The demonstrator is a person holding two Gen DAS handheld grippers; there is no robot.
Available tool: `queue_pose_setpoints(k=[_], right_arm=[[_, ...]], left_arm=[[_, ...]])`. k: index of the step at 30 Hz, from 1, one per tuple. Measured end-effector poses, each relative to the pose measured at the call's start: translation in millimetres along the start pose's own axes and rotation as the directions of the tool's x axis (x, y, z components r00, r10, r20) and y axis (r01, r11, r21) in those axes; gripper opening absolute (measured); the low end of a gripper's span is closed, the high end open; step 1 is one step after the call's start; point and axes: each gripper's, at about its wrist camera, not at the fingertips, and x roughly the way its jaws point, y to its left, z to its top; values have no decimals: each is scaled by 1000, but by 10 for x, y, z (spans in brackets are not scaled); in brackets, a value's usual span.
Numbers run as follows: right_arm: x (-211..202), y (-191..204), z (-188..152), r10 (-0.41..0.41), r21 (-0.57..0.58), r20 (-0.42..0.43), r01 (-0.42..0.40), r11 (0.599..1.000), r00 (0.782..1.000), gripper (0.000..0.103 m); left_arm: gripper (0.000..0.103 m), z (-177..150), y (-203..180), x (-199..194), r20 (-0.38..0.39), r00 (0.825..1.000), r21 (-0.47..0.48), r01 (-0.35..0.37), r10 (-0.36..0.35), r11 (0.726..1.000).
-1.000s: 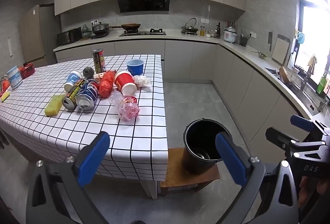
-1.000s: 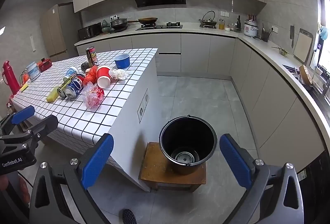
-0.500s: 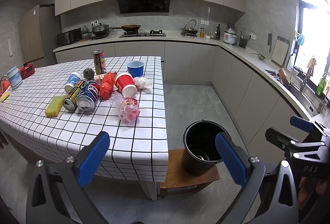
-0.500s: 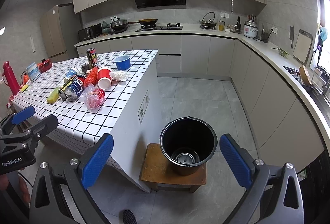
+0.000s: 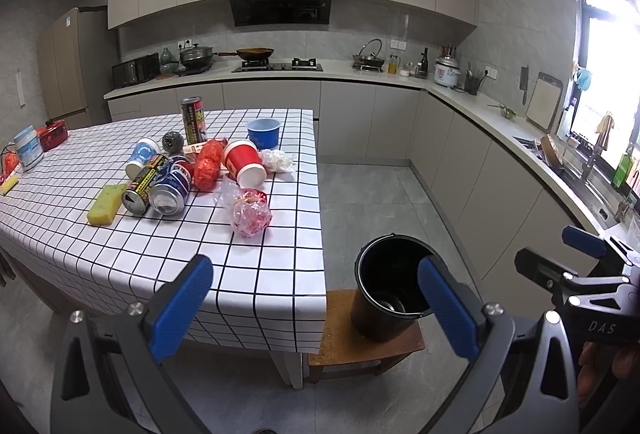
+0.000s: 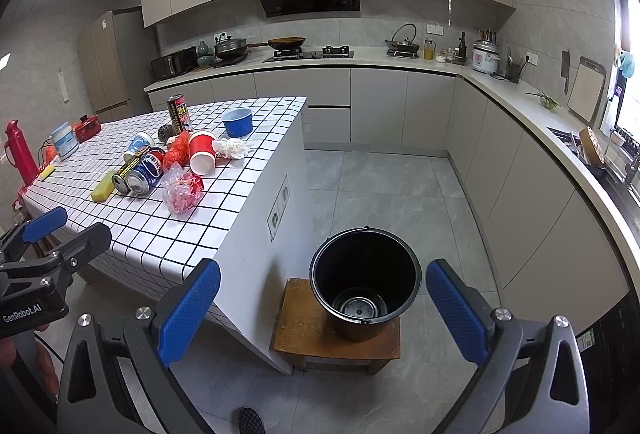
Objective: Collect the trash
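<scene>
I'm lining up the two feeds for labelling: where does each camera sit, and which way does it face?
Left wrist: on the left gripper, open, above the table corner, facing the kitchen; the right gripper shows at right.
Right wrist: on the right gripper, open, over the floor, facing the bucket; the left gripper shows at left.
Shared: table with trash, bucket on its stool, stove counter.
</scene>
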Motion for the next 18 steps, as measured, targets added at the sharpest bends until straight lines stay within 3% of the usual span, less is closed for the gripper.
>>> queue_pose_setpoints(k=[18], right_arm=[[45, -9, 0, 2, 6, -2, -2, 1000, 1000, 103]], left_arm=[[103, -17, 22, -5, 0, 1000, -11, -4, 4, 1000]])
